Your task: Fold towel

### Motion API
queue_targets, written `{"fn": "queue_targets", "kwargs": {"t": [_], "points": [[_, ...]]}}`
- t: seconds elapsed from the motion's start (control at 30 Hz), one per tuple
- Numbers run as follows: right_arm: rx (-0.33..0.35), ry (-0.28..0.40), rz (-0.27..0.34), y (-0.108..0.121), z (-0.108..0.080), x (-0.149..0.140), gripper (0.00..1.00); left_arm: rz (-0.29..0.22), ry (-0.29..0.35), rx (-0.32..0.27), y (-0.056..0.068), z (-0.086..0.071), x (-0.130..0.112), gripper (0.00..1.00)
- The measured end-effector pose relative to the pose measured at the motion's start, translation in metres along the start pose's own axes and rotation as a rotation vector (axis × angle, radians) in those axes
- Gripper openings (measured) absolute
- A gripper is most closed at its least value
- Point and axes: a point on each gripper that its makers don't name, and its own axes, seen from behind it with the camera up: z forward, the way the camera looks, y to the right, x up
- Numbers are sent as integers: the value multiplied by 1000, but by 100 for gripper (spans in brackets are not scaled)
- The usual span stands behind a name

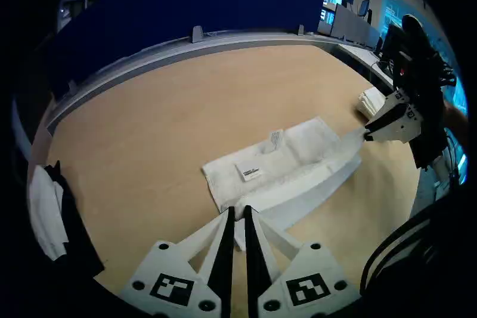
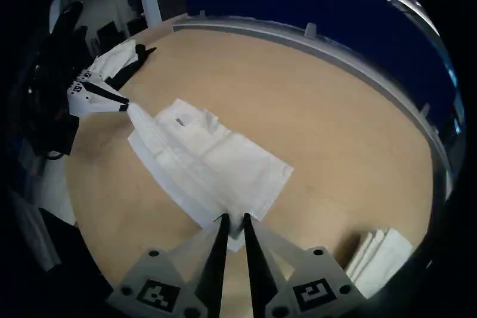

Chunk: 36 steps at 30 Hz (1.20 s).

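White towel lies partly folded mid-frame on the wooden table, two small tags facing up. Left tongs at bottom centre are pressed together on its near corner. Right tongs, right of frame, pinch the far corner, with that long edge lifted between the two.

In the right gripper view the right tongs are closed on the towel corner at bottom centre, and the left tongs grip the other corner at upper left.

Stack of folded towels sits lower right, near the table edge. Black-and-white cloth lies at left edge. Blue partition runs behind the table. Nothing blocks the towel.
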Motion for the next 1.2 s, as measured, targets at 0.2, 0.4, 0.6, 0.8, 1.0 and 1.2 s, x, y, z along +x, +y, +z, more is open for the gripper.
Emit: {"fn": "queue_targets", "kwargs": {"t": [0.2,0.4,0.6,0.8,1.0,1.2], "points": [[-13,-9,22,11,17,-1,19,6,-25,-5,-2,18,-7,11],[-34,-11,25,17,33,-2,20,16,-33,13,-9,36,-9,11],[-69,-8,23,24,45,-3,24,26,-42,29,-17,51,-9,12],[-122,4,19,33,52,-4,40,52,-38,49,-22,59,-6,13],[-166,15,3,38,53,-4,55,64,-25,65,-26,61,0,16],[-202,34,7,46,53,0,60,57,-15,75,-32,62,6,23]]}}
